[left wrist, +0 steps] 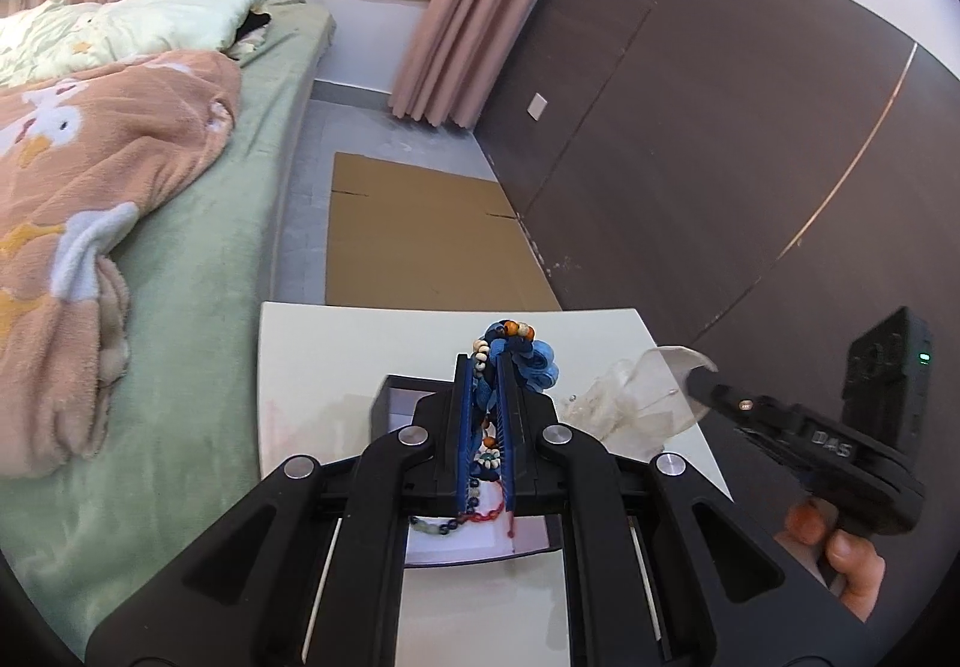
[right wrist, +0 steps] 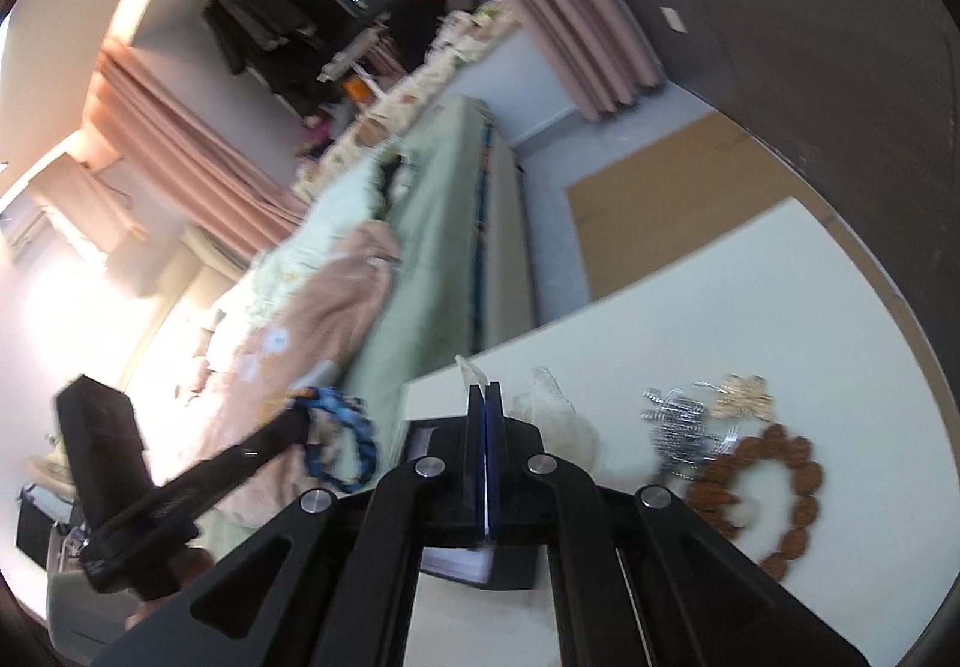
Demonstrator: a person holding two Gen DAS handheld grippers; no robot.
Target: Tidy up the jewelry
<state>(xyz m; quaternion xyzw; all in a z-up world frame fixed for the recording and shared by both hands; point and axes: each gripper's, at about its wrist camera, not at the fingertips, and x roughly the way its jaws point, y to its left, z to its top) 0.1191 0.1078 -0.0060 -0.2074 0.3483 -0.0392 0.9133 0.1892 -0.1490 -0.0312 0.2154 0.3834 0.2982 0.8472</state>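
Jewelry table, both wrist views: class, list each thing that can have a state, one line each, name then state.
left gripper: shut on the blue bracelet
blue bracelet: held up above the box
right gripper: shut on the clear bag
clear bag: pinched at one edge, lifted
box: open
brown bead bracelet: lying flat on the table

Left gripper (left wrist: pixel 489 367) clamped on blue beaded bracelet (left wrist: pixel 528 355); right gripper (right wrist: pixel 485 397) jaws fully together, pinching clear bag (left wrist: pixel 648 385).
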